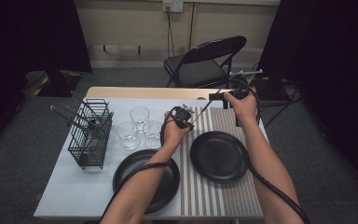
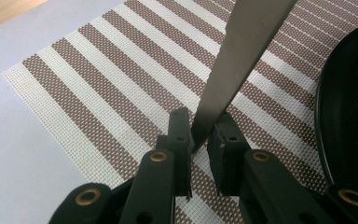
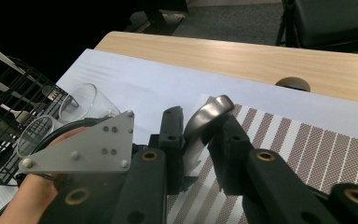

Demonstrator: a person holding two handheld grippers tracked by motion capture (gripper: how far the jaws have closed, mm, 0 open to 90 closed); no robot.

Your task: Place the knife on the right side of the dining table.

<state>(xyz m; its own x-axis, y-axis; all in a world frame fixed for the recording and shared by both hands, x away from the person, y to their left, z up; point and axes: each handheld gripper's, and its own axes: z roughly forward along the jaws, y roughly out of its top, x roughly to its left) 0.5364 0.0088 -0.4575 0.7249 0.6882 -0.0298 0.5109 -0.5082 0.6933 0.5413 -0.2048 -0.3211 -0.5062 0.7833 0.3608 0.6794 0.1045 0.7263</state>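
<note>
Two grippers shared one knife [image 1: 204, 108] above the striped placemat [image 1: 223, 119]: our right gripper [image 3: 200, 135] was clamped on its curved handle end, and our left gripper [image 2: 204, 133] had its jaws closed on the blade tip, so the knife hung in the air between them, beside the right-hand black plate [image 1: 219, 156]. The risk we saw lay in that thin taper — the left pads held only a sliver of smooth steel, so any pull or twist against the right hand's grip could let the tip slide out and swing down onto the plate.
</note>
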